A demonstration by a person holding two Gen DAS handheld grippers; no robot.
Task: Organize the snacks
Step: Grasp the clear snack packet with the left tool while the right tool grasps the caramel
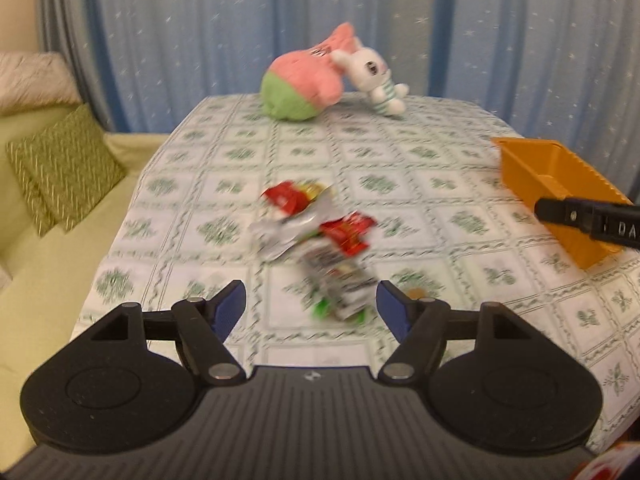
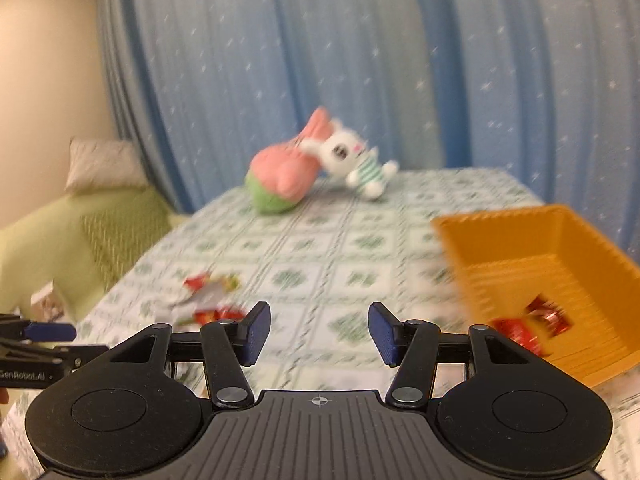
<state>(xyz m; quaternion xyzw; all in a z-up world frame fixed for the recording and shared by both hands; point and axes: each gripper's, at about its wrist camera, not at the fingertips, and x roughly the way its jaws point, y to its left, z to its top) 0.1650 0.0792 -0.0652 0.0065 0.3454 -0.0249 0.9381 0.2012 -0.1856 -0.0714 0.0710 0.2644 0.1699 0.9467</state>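
Snacks (image 1: 320, 240) are lying in a loose pile on the table (image 1: 420, 168), red and silver packets overlapping one another, their print too blurred to read. The left gripper (image 1: 311, 304) is hovering just short of the pile with its jaws apart and nothing between the blue pads (image 1: 230, 306); the nearest packet is sitting ahead of the gap, not in it. Two more red packets (image 2: 532, 326) are lying inside the orange bin (image 2: 560, 240), which is standing on the table to the right of the pile and well apart from it. The right gripper (image 2: 318, 334) is hanging over bare cloth beside the bin's near left corner, its jaws released and holding nothing. In the left wrist view a black part of the right gripper is showing at the right edge in front of the bin; in the right wrist view the left gripper is showing at the left edge, near the pile. At the far end of the table a pink and green plush (image 1: 300, 84) is lying against a white rabbit (image 1: 376, 76), both touching. A green sofa (image 1: 48, 208) with a cushion (image 1: 64, 168) is standing left of the table, and a blue curtain (image 1: 240, 20) is hanging behind.
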